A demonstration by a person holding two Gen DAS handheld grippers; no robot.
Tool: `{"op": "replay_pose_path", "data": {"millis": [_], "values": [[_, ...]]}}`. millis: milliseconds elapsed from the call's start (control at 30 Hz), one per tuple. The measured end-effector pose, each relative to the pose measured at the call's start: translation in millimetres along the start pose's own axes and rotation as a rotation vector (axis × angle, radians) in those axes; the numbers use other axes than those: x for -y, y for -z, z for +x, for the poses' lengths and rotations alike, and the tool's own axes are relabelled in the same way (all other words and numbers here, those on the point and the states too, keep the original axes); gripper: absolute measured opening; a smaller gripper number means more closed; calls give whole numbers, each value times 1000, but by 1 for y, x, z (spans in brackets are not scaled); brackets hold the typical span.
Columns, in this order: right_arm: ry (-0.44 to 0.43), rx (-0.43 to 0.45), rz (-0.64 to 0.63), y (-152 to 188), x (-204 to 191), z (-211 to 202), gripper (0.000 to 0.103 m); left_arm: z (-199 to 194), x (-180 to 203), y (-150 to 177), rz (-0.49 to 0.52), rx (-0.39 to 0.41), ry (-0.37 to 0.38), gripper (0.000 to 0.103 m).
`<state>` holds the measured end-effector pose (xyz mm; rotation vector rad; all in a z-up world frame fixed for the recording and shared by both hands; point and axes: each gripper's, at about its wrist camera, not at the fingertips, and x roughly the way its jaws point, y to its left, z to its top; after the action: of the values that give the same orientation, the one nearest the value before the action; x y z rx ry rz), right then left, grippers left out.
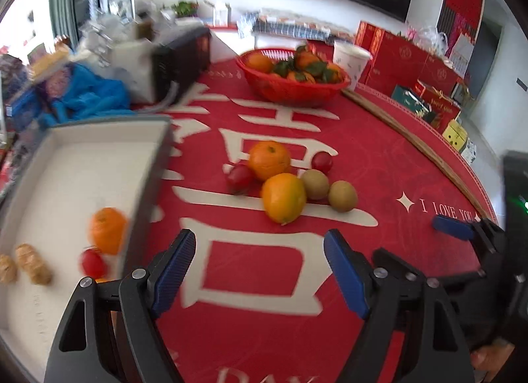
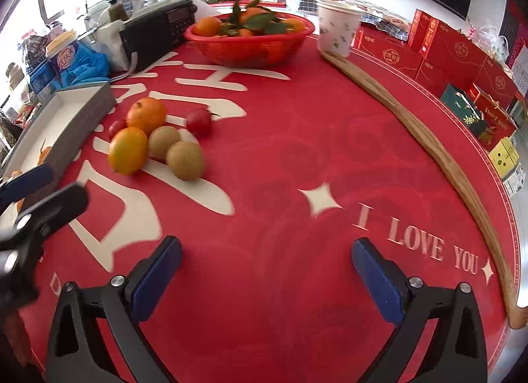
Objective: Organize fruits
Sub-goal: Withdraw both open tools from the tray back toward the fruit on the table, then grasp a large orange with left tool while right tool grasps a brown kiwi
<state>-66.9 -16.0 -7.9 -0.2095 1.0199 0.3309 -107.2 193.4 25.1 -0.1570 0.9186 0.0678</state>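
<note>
Red cloth: covered the round bench (image 2: 297, 158), printed with large cream characters and an "I LOVE YOU" line.
Loose fruit: one cluster lay mid-bench, just right of the tray — two oranges, the near orange (image 1: 283, 197) and the far orange (image 1: 269, 160); two kiwis (image 1: 342, 195) side by side, touching; two cherry tomatoes (image 1: 240, 177), one at each side of the far orange.
Tray: a white tray with grey walls (image 1: 150, 171) stood at the left; it already held an orange (image 1: 108, 230), a small tomato (image 1: 93, 263) and two pale brown pieces, too blurred to name.
Red basket: a basket of leafy oranges (image 2: 250, 43) stood at the far side, well apart from the cluster, beside a paper cup (image 2: 340, 28).
Left hand-held gripper (image 1: 260, 270): released, jaws wide, nothing between them, aimed down at the cloth near the cluster.
Right hand-held gripper (image 2: 266, 279): released likewise, jaws wide over bare cloth, right of the fruit.
Step in hand, judged: reaching for the next loose fruit.
Advice: take the near orange or the outer kiwi first, since each was free on one side; straddle it squarely, pads at its widest part; close gently, as round fruit would likely roll and nudge its neighbours.
Risk: the tray wall stood close to the left jaw.
</note>
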Motion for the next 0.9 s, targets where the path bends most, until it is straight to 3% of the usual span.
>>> {"op": "replay_pose_path", "data": {"millis": [100,400,533,900], "values": [[13,-1,20,2,12,-1,103,16,6,-1,-13,-57,3,73],[15,8,22,6,22,-4,103,31,27,-12,32,-40,-71,58],[14,13,21,6,23,-5,103,33,29,-15,38,-21,-89,37],[15,34,22,2,18,-3,103,10,0,11,7,14,-89,37]]}}
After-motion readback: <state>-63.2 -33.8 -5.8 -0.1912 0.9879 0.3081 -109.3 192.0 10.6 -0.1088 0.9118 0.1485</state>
